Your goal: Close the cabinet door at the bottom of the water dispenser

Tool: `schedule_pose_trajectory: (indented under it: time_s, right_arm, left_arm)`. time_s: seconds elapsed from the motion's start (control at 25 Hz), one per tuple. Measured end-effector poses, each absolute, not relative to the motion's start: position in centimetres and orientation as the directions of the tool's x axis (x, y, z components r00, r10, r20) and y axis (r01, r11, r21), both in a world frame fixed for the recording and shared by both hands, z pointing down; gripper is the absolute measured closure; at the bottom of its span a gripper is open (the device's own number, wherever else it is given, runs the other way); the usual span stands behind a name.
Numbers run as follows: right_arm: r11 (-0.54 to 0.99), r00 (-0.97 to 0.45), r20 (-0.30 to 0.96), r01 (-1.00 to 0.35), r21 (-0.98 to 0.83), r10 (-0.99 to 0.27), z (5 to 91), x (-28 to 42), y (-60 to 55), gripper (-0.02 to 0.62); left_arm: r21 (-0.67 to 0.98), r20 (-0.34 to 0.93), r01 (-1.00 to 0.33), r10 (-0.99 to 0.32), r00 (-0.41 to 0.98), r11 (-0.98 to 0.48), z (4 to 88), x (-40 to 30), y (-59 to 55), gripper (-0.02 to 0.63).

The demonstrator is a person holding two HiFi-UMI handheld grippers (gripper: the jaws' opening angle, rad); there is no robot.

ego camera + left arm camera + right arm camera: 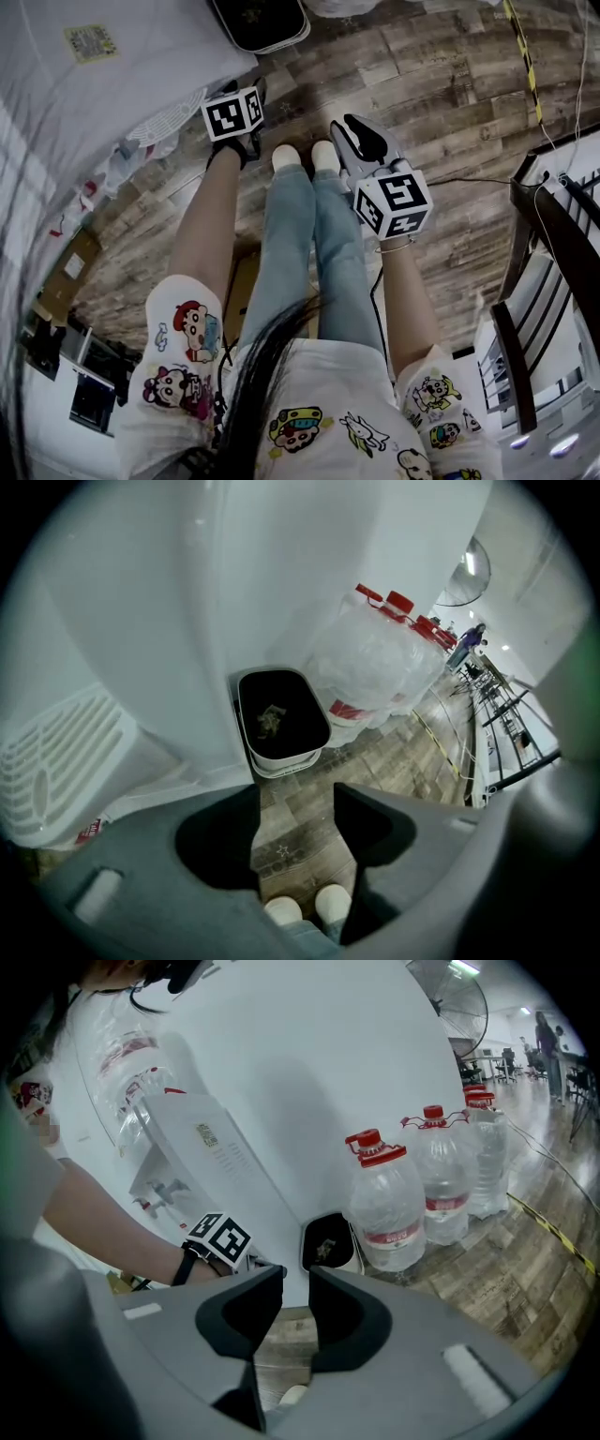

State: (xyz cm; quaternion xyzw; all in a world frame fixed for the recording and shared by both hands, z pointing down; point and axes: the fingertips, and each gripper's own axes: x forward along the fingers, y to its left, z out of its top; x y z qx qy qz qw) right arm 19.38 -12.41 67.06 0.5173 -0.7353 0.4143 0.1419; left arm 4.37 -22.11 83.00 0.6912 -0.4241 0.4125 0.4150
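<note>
- White sheet panel with a printed label, judged to be the cabinet door (202,1166), stands ahead and left of the right gripper (295,1283) jaws. Its long edge runs roughly upright, leaning in this wide-angle view.
- Left gripper (296,794): jaws released with a wide gap. Nothing lies between them except the wood-grain floor (295,822) and the person's shoes (305,909) below.
- A white surface fills the field just beyond the left jaw tips. It is near them, with no contact visible.
- Right gripper: jaws parted by a narrower gap and empty, with floor showing through.
- Governing relation: the door lies directly beyond the left jaws and off to the left of the right jaws, so the left hand is the nearer.
- Judgement: the closing push falls to the left gripper, pressed flat against the panel face rather than made as a grasp.
- The right gripper view shows what the left gripper view does not: the left gripper's marker cube (217,1237) low beside the panel, the label, and the red-capped water bottles (389,1208) standing right of the jaws.
- The left gripper view adds a louvred grille (56,771) left of its jaws and a black-lined bin (278,719) straight ahead.
- The head view shows both grippers pointing down ahead of the shoes.
- No view shows the hinge side of the door.
</note>
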Motion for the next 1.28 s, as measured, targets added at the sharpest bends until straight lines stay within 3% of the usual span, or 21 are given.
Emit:
schedule_pose_trajectory:
  time_s: [0.4, 0.88, 1.28]
  right_arm:
    - [0.159, -0.4, 0.605, -0.897, -0.413, -0.689, 60.6, 21.1, -12.6, 0.494]
    - [0.248, -0.386, 0.51, -0.915, -0.319, -0.768, 46.1, 21.1, -10.3, 0.494]
    - [0.343, -0.409, 0.352, -0.909, -0.236, -0.842, 32.3, 19.3, -8.6, 0.494]
  left_arm:
    - [0.268, 0.891, -0.915, -0.284, 0.355, -0.301, 76.0, 6.3, -21.0, 0.36]
    - [0.369, 0.793, -0.875, -0.385, 0.473, -0.315, 60.5, 6.9, -17.0, 0.36]
    - [0.454, 0.614, -0.796, -0.506, 0.606, -0.401, 45.5, 5.6, -13.5, 0.362]
